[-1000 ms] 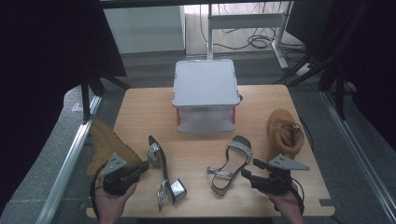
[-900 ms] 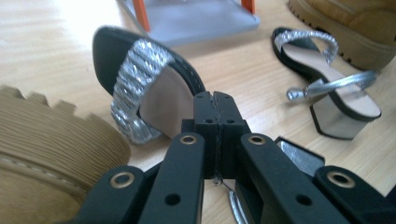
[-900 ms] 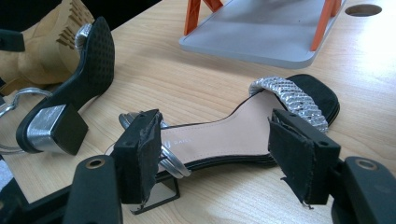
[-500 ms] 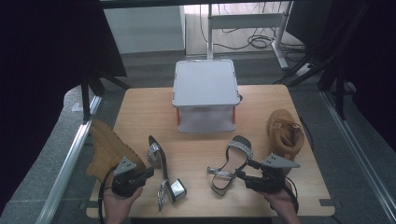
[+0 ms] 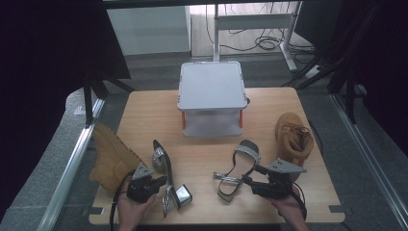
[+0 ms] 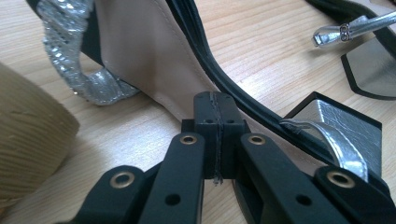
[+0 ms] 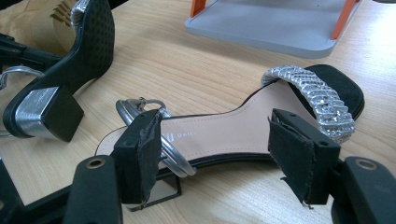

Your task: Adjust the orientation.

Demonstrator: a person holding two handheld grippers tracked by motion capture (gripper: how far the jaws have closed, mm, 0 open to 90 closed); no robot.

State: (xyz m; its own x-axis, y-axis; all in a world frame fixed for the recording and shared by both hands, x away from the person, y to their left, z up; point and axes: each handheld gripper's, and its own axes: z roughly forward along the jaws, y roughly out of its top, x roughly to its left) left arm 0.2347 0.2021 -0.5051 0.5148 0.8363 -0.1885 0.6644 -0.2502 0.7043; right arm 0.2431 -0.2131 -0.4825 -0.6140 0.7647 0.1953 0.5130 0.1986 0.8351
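A black sandal with a silver strap (image 5: 166, 175) lies on its side at the front left, its silver block heel (image 5: 183, 193) toward me. My left gripper (image 5: 159, 182) is shut with nothing between the pads; its tip (image 6: 218, 119) rests at the sandal's beige insole (image 6: 140, 51). The matching sandal (image 5: 238, 166) lies flat to the right. My right gripper (image 5: 249, 181) is open. Its pads (image 7: 140, 154) stand wide apart beside the heel end of this sandal (image 7: 243, 126), the left one next to the silver ankle strap (image 7: 140, 109).
A grey two-level rack with orange legs (image 5: 210, 86) stands at the back middle. One tan boot (image 5: 113, 154) lies at the table's left edge, another (image 5: 293, 137) at the right. Bare wood lies between the rack and the sandals.
My left gripper has moved right and lower, up to the side-lying sandal. The right gripper has shifted only slightly and its jaws stay as wide.
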